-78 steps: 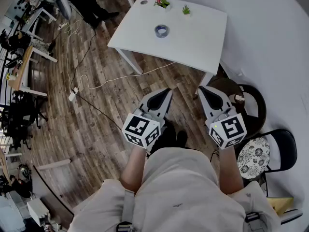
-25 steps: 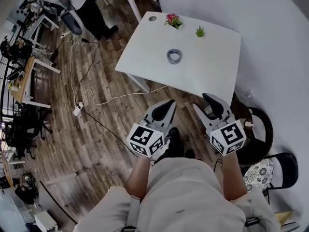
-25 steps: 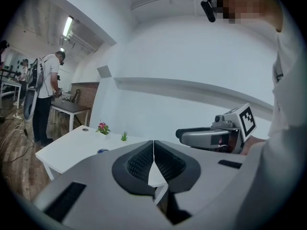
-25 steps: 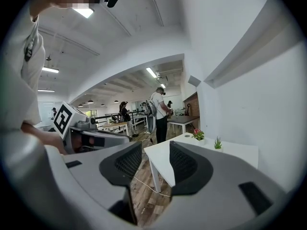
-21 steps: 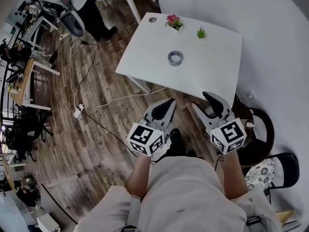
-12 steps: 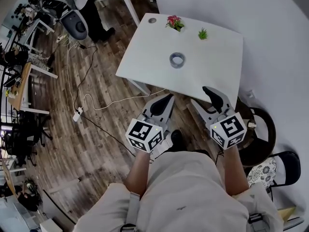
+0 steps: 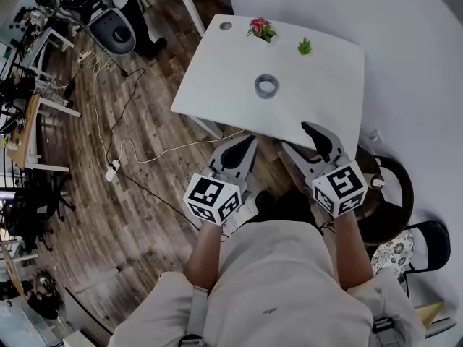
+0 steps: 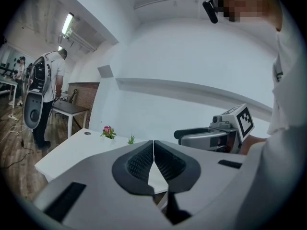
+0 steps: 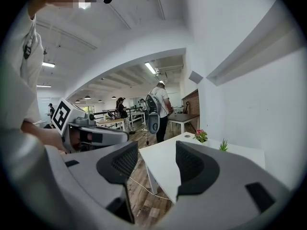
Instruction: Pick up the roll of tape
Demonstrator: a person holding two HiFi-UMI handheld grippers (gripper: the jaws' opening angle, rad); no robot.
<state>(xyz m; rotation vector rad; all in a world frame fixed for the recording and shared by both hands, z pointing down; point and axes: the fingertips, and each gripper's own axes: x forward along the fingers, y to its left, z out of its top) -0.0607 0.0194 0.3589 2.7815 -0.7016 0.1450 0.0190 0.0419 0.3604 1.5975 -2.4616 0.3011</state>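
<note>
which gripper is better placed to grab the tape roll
Right, probably: for the tape, the right gripper is opening and empty, its tip at the table edge; the left gripper is shut, short of the table.

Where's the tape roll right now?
Head view: the roll of tape lies near the middle of the white table, this side of the two small plants at its far edge.

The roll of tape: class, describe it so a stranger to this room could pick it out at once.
Find the white table by the white wall. Near its middle lies the roll of tape. Unlike the pink-flowered plant and the green plant at its far edge, it is a flat grey ring.
</note>
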